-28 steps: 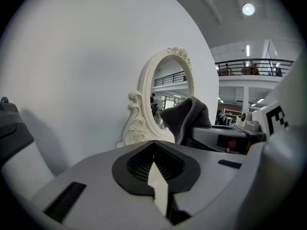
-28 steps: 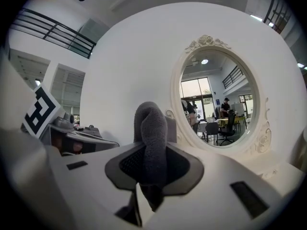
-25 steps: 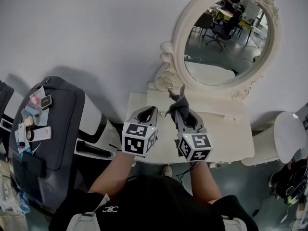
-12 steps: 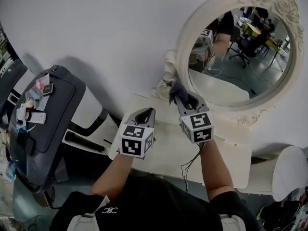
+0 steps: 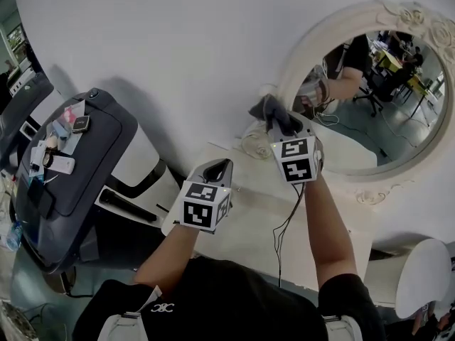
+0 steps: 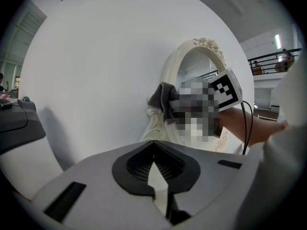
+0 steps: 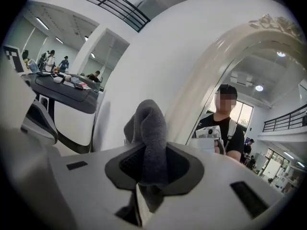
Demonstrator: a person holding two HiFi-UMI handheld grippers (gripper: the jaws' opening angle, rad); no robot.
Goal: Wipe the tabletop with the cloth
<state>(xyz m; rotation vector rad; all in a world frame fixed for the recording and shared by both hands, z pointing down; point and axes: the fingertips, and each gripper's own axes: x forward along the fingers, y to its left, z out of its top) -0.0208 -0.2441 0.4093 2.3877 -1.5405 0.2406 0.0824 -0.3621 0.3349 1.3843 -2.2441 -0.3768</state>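
A dark grey cloth (image 5: 261,109) is bunched in my right gripper (image 5: 279,124), which is shut on it and raised beside the lower left of the cream mirror frame (image 5: 289,82), above the table's back edge. In the right gripper view the cloth (image 7: 148,126) sticks up from the shut right gripper (image 7: 147,150). Whether it touches the frame I cannot tell. My left gripper (image 5: 219,168) hovers over the cream tabletop (image 5: 249,226) near its left end, shut with nothing in it. The left gripper view shows its own shut gripper (image 6: 153,145) and the cloth (image 6: 162,99) farther off.
An oval mirror (image 5: 377,84) stands at the table's back against the white wall. A dark grey machine (image 5: 64,183) with small items on top is at the left. A white stool (image 5: 419,283) sits at the lower right. A black cable (image 5: 283,226) hangs from the right gripper.
My right gripper has risen with the cloth from over the tabletop to the mirror frame's lower left. The left gripper has stayed roughly where it was.
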